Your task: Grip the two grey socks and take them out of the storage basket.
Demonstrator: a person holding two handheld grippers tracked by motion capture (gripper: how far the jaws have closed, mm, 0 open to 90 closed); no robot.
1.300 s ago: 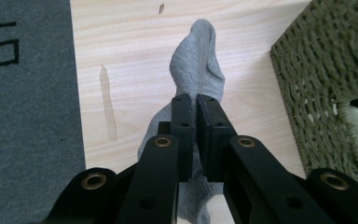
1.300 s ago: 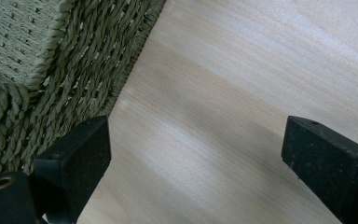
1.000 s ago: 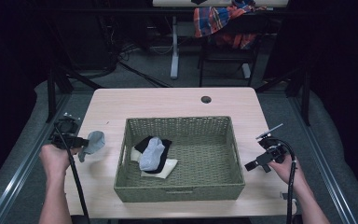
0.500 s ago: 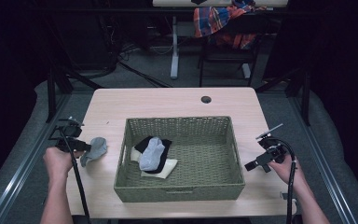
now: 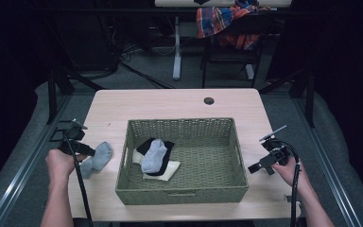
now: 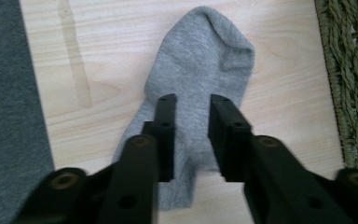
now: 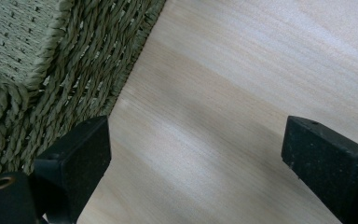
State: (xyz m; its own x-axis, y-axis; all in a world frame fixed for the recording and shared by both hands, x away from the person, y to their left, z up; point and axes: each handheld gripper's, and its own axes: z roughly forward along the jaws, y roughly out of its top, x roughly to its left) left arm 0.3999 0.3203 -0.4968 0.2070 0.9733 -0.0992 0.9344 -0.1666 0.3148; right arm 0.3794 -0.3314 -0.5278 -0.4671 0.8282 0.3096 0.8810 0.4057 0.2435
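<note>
Your left hand-held gripper [image 6: 191, 105] has just been opening; its jaws hang slightly parted over the grey sock [image 6: 200, 88], which lies flat near the surface's left edge beside the basket [image 5: 182, 194]. Drag away low and you'll snag it.

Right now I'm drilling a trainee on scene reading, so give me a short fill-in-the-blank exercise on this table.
1. The grey sock lies on the table, ____ the woven basket.
2. The left claw has just been opening, and the sock lies ____ its jaws.
3. The right claw is ____, with bare table between its jaws.

Missing words: outside; between; open
</note>
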